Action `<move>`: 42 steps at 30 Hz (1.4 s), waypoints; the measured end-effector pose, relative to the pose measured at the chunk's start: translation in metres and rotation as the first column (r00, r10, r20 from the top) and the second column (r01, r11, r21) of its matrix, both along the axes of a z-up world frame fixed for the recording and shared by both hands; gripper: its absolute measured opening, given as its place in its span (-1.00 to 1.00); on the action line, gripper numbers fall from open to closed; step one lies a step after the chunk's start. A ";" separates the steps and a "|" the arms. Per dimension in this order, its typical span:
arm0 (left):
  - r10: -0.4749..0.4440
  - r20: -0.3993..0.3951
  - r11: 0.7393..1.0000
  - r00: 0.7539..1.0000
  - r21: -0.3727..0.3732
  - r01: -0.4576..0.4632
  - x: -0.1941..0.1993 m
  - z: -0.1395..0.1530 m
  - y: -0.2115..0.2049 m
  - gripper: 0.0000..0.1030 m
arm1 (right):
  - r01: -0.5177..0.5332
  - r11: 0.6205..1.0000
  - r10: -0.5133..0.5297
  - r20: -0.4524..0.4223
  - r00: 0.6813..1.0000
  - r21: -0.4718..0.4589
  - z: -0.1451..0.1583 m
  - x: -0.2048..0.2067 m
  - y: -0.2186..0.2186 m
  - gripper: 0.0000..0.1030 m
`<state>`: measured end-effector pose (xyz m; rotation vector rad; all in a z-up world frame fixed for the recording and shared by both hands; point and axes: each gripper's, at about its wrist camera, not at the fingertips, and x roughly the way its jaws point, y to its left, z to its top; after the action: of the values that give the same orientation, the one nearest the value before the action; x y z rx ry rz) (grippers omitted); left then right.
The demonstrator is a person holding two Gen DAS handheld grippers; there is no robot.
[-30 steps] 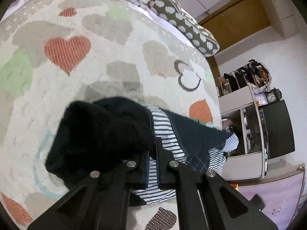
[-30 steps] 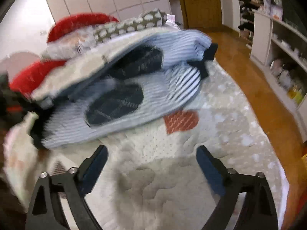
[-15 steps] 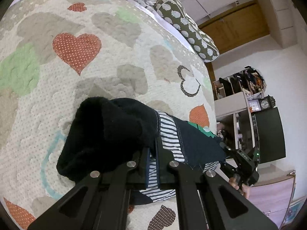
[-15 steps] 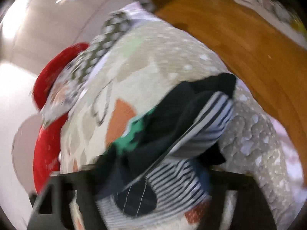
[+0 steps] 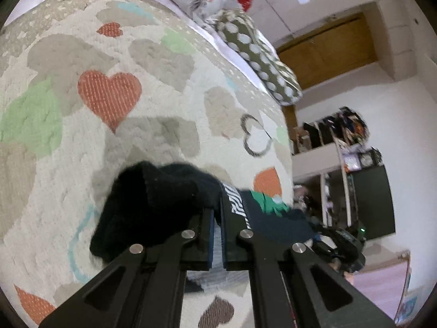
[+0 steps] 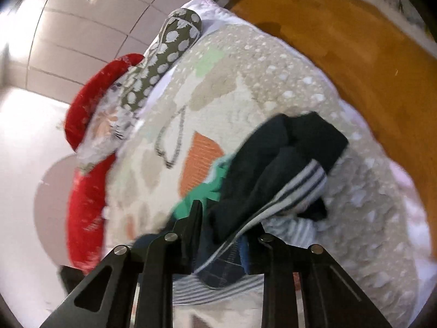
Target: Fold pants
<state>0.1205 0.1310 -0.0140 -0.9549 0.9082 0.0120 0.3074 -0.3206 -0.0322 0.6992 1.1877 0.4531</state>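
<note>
Over the quilt [image 5: 164,63], left tongs [image 5: 217,218] and right tongs [image 6: 226,218] gripping pants [image 5: 153,205]

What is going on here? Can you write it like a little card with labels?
place: a bed with a heart-pattern quilt
clothing: striped pants with black cuffs, bunched up on the quilt
left gripper: closed, pinching the pants near a black cuff
right gripper: fingers on either side of the cloth with a gap between them; grip unclear
pillows: a polka-dot pillow at the head of the bed
fold: not flat or neat yet
</note>
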 end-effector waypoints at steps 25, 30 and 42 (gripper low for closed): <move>-0.007 -0.123 0.992 0.992 0.127 0.023 -0.041 -0.059 0.018 0.36 | -0.002 0.983 0.031 0.157 0.987 -0.182 -0.018 -0.067 -0.021 0.61; -0.061 -0.109 0.977 0.992 0.198 0.082 -0.025 -0.063 -0.014 0.65 | 0.010 0.985 0.016 0.153 0.988 -0.173 -0.039 -0.092 -0.022 0.61; 0.025 -0.144 0.949 0.989 0.316 0.022 -0.054 -0.042 -0.002 -0.51 | 0.064 0.968 -0.025 0.162 0.987 -0.242 -0.046 -0.067 -0.004 -0.84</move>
<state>0.0661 0.1292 -0.0558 -0.6603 1.0052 0.2264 0.2401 -0.3251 -0.0778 0.4656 1.0546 0.3097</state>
